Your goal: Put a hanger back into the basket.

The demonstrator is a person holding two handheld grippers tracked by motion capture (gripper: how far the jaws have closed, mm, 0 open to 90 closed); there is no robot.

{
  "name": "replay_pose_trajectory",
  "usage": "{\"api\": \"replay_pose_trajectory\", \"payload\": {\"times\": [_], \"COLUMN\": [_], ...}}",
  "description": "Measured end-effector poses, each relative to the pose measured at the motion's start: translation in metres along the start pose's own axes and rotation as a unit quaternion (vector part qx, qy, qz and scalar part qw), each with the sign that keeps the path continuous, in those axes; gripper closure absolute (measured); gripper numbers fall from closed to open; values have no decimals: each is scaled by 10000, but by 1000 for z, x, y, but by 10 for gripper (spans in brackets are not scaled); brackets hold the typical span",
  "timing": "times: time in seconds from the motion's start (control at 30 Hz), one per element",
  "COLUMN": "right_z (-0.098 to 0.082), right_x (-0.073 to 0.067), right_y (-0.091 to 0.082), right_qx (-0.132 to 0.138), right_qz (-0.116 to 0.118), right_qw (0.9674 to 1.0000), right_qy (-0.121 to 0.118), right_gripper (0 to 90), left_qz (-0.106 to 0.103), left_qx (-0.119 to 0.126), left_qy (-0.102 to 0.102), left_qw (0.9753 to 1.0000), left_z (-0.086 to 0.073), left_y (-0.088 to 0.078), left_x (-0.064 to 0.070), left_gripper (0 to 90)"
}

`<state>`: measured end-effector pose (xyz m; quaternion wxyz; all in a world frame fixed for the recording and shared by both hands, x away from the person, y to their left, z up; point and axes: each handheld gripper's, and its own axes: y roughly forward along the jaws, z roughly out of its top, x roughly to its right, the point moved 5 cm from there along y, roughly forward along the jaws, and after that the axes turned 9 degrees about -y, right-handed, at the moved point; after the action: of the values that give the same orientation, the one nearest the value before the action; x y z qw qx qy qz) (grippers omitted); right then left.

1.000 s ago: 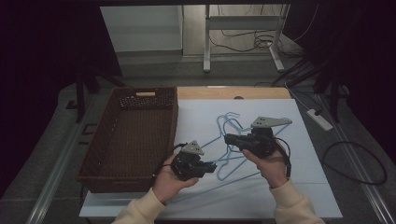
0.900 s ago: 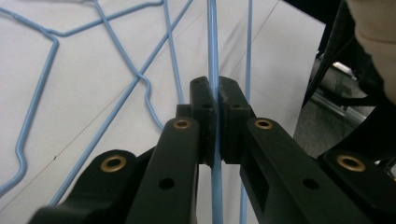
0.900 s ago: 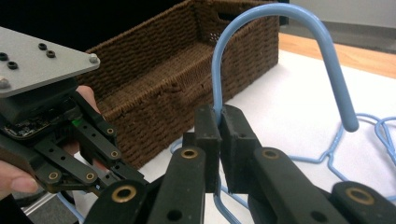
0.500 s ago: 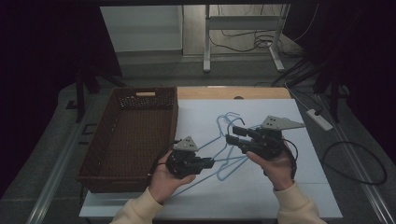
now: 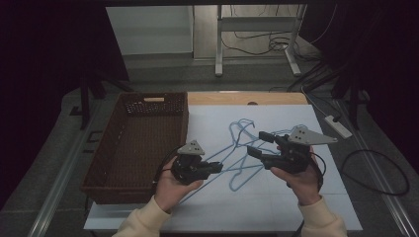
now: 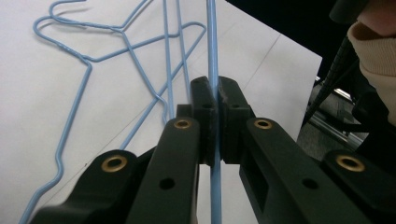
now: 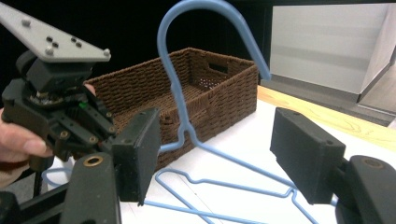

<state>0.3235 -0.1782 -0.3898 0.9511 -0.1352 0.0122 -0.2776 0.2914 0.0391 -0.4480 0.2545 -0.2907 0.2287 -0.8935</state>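
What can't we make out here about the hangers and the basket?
- Number of blue wire hangers: high view, wires overlap, too thin to separate.
- Lower end of the wire clamped in the left gripper: left gripper view, cut by bottom edge.
- Basket floor: right gripper view, near wall hides it.
- Hanger between the right gripper pads, untouched: its far shoulder, hidden behind the right pad.

left gripper [image 6: 216, 100] clamps a blue hanger wire [image 6: 213, 42]; more blue hangers [image 6: 107, 56] lie left on the white table [image 6: 37, 116].
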Motion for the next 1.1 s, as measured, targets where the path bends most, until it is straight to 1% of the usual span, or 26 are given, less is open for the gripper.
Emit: {"api": "replay_pose_trajectory", "payload": {"times": [0.07, 0.17, 0.27, 0.37, 0.5, 0.6, 0.8, 0.93, 1.03, 1.1], "right_z": [0, -1, -5, -14, -33, -44, -60, -73, -82, -88], "right_x": [-1, 1, 5, 12, 22, 29, 37, 42, 45, 48], "right_y": [-1, -4, -8, -14, -21, -24, -30, -32, -32, -33], "right_qx": [-10, 12, -17, -127, -318, -429, -549, -681, -802, -870], "right_qz": [11, -22, -105, -246, -422, -541, -658, -761, -823, -860], "right_qw": [10000, 10000, 9999, 9996, 9985, 9975, 9962, 9945, 9930, 9920], "right_qy": [-38, -29, -3, 52, 133, 131, 176, 221, 265, 299], "right_gripper": [333, 333, 333, 335, 343, 344, 344, 341, 338, 338], "left_qz": [-23, -34, -85, -96, -111, -122, -159, -101, 19, 108], "left_qx": [44, 122, 207, 299, 419, 486, 671, 777, 832, 912], "left_qy": [-24, -32, -57, -99, -114, -123, -122, -24, 16, 55], "left_qw": [10000, 9999, 9997, 9995, 9990, 9987, 9975, 9969, 9965, 9958], "left_z": [1, 3, 6, 8, 12, 14, 19, 24, 28, 30], "left_y": [-2, -7, -14, -21, -30, -36, -50, -61, -71, -81], "left_x": [-1, -1, 0, -1, -2, -3, -6, -9, -14, -19], "left_gripper": [866, 866, 866, 867, 866, 867, 867, 867, 867, 866]}}
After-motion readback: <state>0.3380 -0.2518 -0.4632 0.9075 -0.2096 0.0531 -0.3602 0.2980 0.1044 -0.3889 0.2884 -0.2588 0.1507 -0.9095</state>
